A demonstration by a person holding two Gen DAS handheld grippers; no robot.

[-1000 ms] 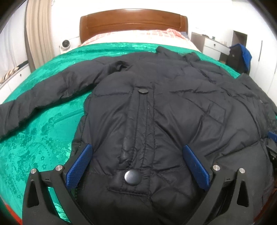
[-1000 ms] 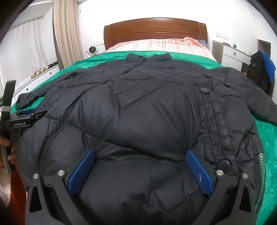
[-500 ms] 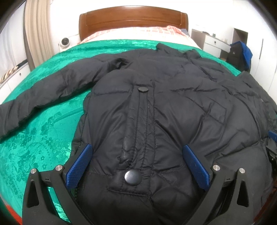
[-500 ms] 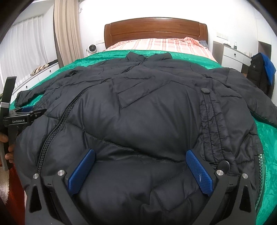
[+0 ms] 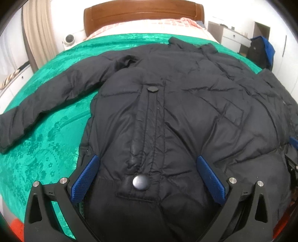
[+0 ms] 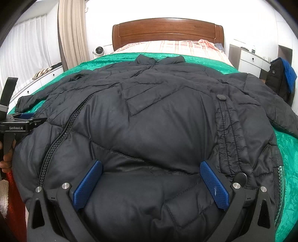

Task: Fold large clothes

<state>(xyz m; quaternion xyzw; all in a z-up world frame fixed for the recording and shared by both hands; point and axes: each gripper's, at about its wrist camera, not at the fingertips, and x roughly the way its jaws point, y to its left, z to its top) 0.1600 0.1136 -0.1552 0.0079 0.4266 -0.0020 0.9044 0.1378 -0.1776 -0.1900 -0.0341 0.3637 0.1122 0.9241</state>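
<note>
Left wrist view is showing the left gripper (image 5: 147, 171) gaping wide at the hem of the black puffer jacket (image 5: 167, 115), which is lying face up on the green bedspread (image 5: 46, 145), collar toward the headboard (image 5: 143, 16); nothing is being pinched. Right of it, the right gripper (image 6: 150, 176) is also hanging wide open over the hem, holding nothing. Folding is likely just beginning; next, each tool needs closing on the hem. No containers are showing.
</note>
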